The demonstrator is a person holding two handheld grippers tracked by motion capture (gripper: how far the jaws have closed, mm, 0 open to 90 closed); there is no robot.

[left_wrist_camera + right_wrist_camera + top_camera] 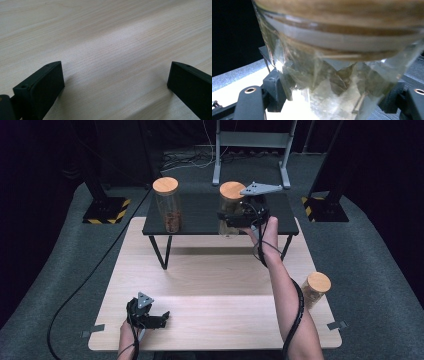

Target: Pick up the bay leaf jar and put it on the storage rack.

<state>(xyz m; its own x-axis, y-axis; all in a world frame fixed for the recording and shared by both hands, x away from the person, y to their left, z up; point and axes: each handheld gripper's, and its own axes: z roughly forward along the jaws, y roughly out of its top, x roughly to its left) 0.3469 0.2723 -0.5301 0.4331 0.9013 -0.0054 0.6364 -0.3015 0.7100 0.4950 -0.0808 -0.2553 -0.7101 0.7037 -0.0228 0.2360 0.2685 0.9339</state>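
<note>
- The glass jar [231, 212] with a wooden lid and pale leaves inside is held by the right tool [235, 220] over the front part of the low black shelf [200, 215]; I cannot tell if its bottom touches the shelf or hangs just above it
- In the right gripper view the jar [337, 82] sits between the two black jaws, which are clamped on the glass below the lid; this grip on the body probably keeps the jar upright and leaves the lid free
- A second jar [167, 205] with brown content stands upright on the left part of the same shelf, well apart from the held one, so there is open room between them
- The held jar is near the front edge of the shelf, and I judge that moving it deeper would be safer
- A third jar [314, 291] is at the right edge of the wooden surface [210, 280], close to the forearm, where a wide elbow move could hit it
- The left tool [150, 316] rests low at the front left of the surface, its jaws apart with nothing between them
</note>
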